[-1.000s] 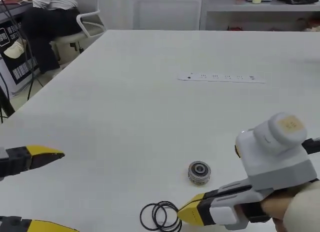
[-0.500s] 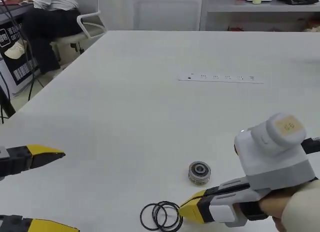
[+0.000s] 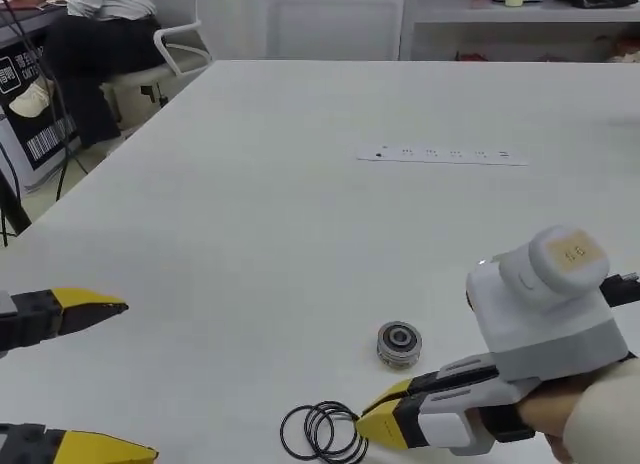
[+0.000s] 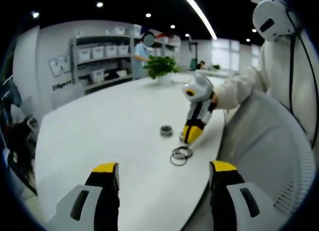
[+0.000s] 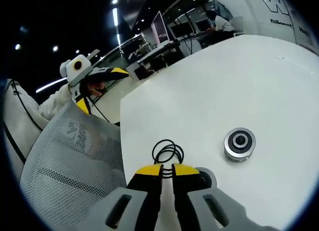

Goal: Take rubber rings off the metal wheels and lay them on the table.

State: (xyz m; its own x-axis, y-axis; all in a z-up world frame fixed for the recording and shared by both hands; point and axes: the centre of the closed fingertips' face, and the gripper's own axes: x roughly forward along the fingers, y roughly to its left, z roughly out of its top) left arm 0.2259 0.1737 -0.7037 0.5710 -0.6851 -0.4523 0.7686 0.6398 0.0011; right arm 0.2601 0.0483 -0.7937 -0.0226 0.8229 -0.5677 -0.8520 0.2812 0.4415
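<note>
Left tongs (image 3: 140,379) sat at the near left of the table (image 3: 300,184), jaws wide apart, nothing between them, tips pointing right. Rings (image 3: 320,431) were a small heap of thin black loops, overlapping, flat on the table near the front edge. Right tongs (image 3: 366,425) pointed in from the right with my hand (image 3: 548,416) on the grip. The yellow tips were low at the heap's right side, beside it or touching it; I couldn't tell which from the head view. In the right gripper view the jaws were all but closed, just a thin slit between them. The nearest loop ran up to the tips, and I couldn't tell whether any of it was pinched. Wheel (image 3: 399,344) was on the table just behind the tips and slightly right, apart from both rings and tongs, dark hub showing. I couldn't tell if a ring was on it. In the left gripper view the right tongs' tips were at the heap, with the wheel close by to one side. Power strip (image 3: 443,155) lay farther back, well apart.
</note>
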